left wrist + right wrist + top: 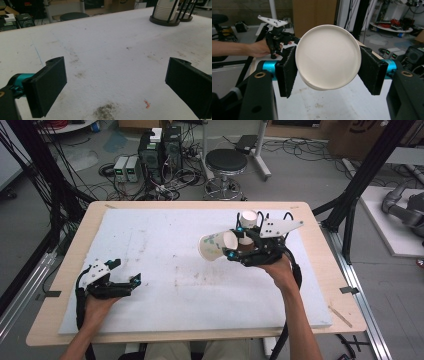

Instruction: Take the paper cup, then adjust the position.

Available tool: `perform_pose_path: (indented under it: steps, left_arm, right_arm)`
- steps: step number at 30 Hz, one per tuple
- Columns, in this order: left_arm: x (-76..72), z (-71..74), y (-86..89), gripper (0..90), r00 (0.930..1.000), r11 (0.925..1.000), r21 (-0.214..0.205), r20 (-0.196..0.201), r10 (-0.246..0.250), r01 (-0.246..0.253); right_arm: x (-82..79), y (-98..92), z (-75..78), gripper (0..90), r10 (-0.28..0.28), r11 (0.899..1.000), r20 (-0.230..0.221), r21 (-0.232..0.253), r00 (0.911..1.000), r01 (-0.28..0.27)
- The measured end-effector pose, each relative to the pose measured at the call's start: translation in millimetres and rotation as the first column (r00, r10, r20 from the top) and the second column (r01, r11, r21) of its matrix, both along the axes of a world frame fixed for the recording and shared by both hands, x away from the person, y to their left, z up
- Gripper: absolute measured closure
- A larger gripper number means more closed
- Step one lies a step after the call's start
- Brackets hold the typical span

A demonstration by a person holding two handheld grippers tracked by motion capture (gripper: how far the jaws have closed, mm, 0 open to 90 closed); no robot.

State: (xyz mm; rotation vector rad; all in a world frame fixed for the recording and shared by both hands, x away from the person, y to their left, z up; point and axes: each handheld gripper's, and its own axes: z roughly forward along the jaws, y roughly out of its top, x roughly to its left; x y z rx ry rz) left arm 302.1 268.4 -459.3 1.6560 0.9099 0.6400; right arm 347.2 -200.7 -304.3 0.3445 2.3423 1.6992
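Right tongs (231, 245): in my right hand (280, 270), raised above the right half of the table, jaws clamped on the sides of a paper cup (216, 246). The cup lies on its side in the grip, clear of the surface, its base facing my right gripper view as a plain white disc (328, 57) with one black pad pressed to each flank; in the high view some greenish print shows on its wall and its mouth points toward the middle of the table. Left tongs (127, 272): in my left hand (97, 306), low over the near left part of the table, jaws wide apart with nothing between them; in the left gripper view both black pads (46, 86) frame bare sheet. White sheet (160, 250): a foam-like cover over most of the wooden table (320, 265), marked with grey smudges, one dark patch (105, 112) and a small orange scrap (147, 104) just ahead of my left jaws. Cup holder (248, 222): a black wire stand on a dark round base at the far right of the sheet, just behind my right tongs, with a stack of white cups (166, 10) standing in it; a second dark base (187, 18) sits touching or just beside it, and I cannot tell what it carries. Beyond the table: a round black stool (226, 162) and computer boxes with tangled cables (160, 152) on the floor.
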Motion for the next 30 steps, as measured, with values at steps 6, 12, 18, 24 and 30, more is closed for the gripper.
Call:
perform_pose_path:
  steps: [6, 12, 18, 24, 30]
  left_arm:
    - [-0.3, 0.1, -0.2, 3.7, 1.0000, 1.0000, 0.003, -0.001, -0.002, 0.002]
    - [-0.2, 0.0, -0.3, 3.7, 1.0000, 1.0000, 0.000, -0.001, -0.001, 0.001]
    - [0.2, 0.0, 0.0, 3.7, 1.0000, 1.0000, 0.000, -0.001, 0.000, 0.000]
    - [0.5, 0.2, 0.1, 3.7, 1.0000, 1.0000, -0.001, -0.006, -0.002, 0.002]
    - [0.6, 0.1, 0.4, 3.7, 1.0000, 1.0000, -0.007, -0.005, -0.003, 0.003]
  right_arm:
    - [-3.1, 6.7, -7.9, 37.1, 0.016, 0.999, 0.000, 0.034, 0.9999, -0.016]
    - [-2.1, 9.6, -13.3, 37.1, 0.020, 1.000, -0.016, 0.022, 0.9997, -0.019]
    - [-0.6, 10.2, -16.8, 37.1, 0.021, 0.999, -0.020, 0.032, 0.9996, -0.020]
    - [0.7, 12.9, -18.3, 37.1, 0.026, 0.999, -0.025, 0.031, 0.9993, -0.026]
    - [1.9, 14.9, -19.8, 37.1, 0.031, 0.999, -0.030, 0.031, 0.9991, -0.030]
